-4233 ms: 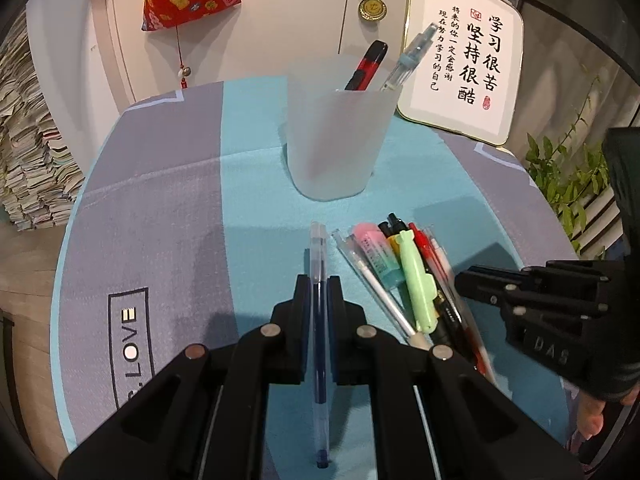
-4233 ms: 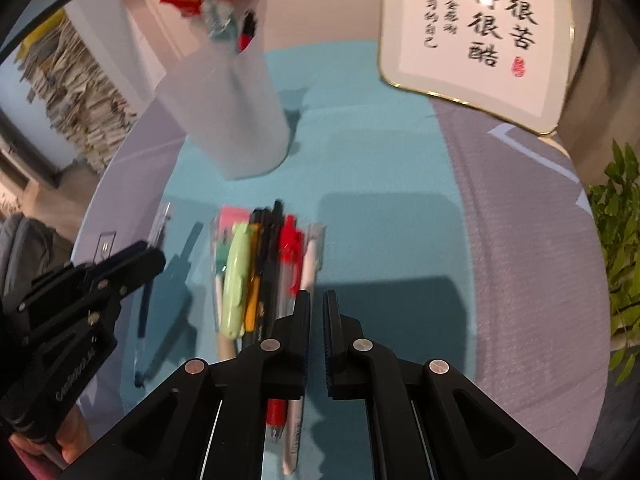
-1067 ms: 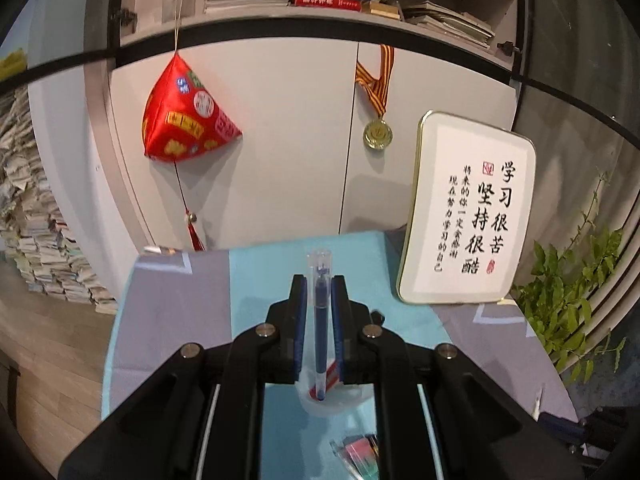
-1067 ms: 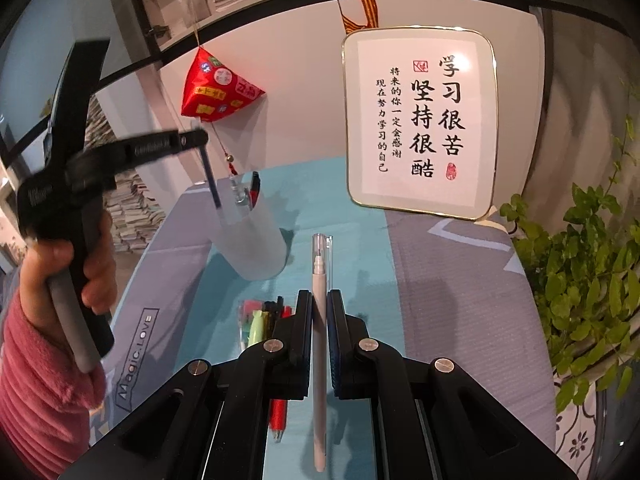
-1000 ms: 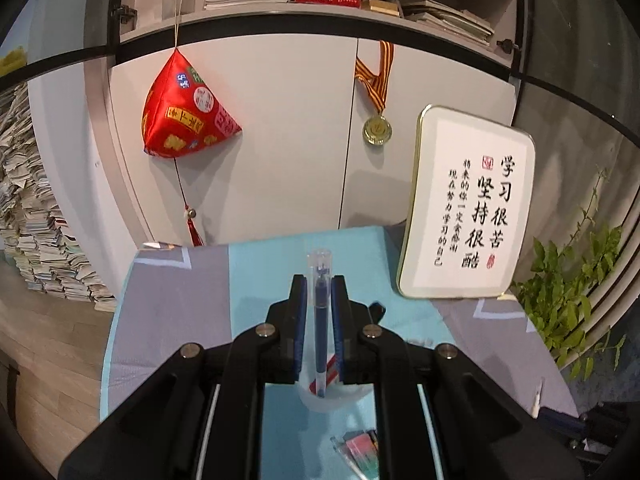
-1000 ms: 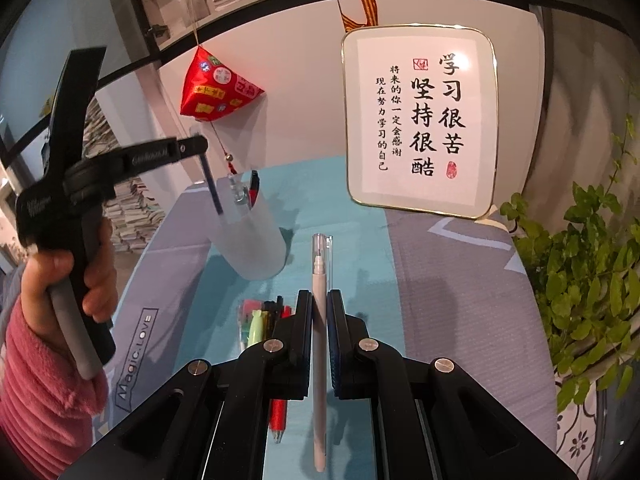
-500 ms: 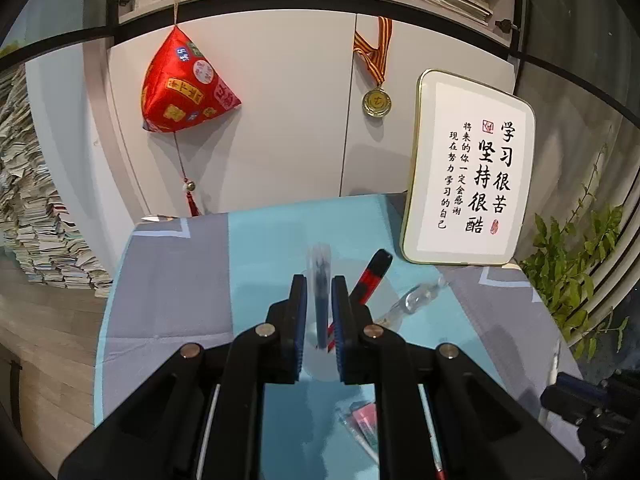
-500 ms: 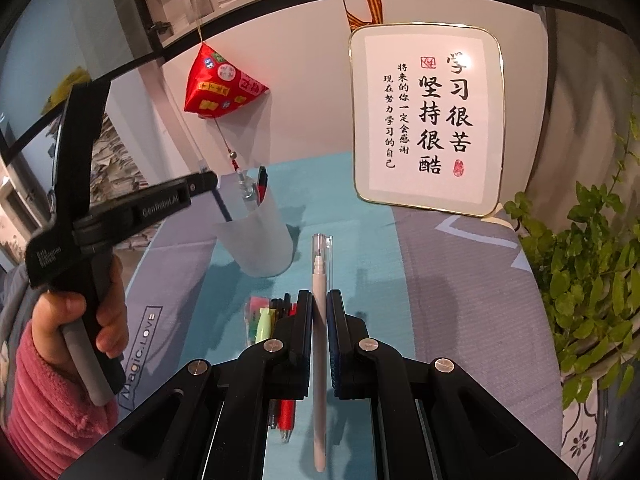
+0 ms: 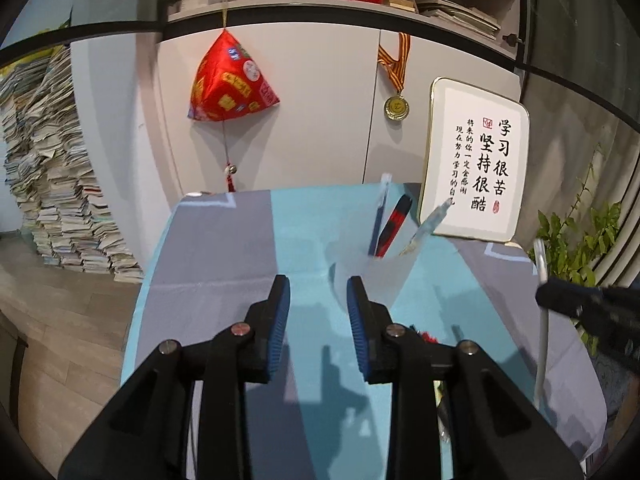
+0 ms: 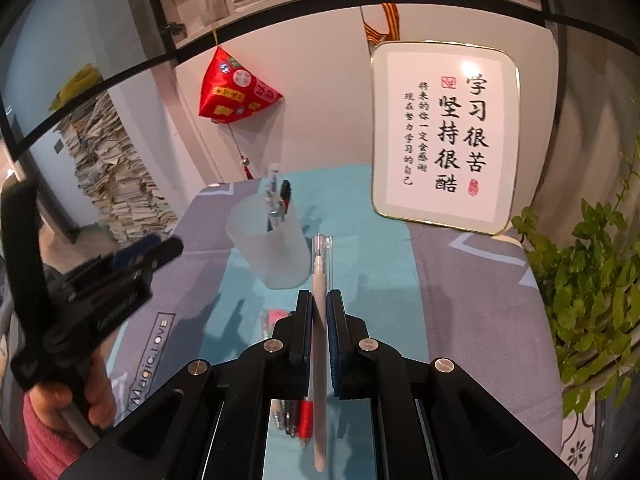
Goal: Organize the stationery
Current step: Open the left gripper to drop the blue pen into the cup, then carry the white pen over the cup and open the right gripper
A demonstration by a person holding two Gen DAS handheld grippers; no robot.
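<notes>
A slim white capped pen (image 10: 319,320) is clamped between the closed fingers of the right gripper (image 10: 319,300), above the blue-grey tablecloth (image 10: 372,216). Three pens stand in the frosted translucent plastic cup (image 10: 276,248). The left gripper (image 9: 318,294) is spread apart, holding nothing.

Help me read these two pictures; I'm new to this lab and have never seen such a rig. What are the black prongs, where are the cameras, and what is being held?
There is no robot here. A person holds a two-finger gripper in each hand, and a fisheye camera on each looks forward along its fingers.

In the left wrist view, the left gripper is open and holds nothing. Beyond it stands a frosted pen cup with three pens in it.

In the right wrist view, the right gripper is shut on a white pen, cap pointing forward. Below it, loose pens lie on the blue-and-grey tablecloth. A framed calligraphy sign stands at the back.
</notes>
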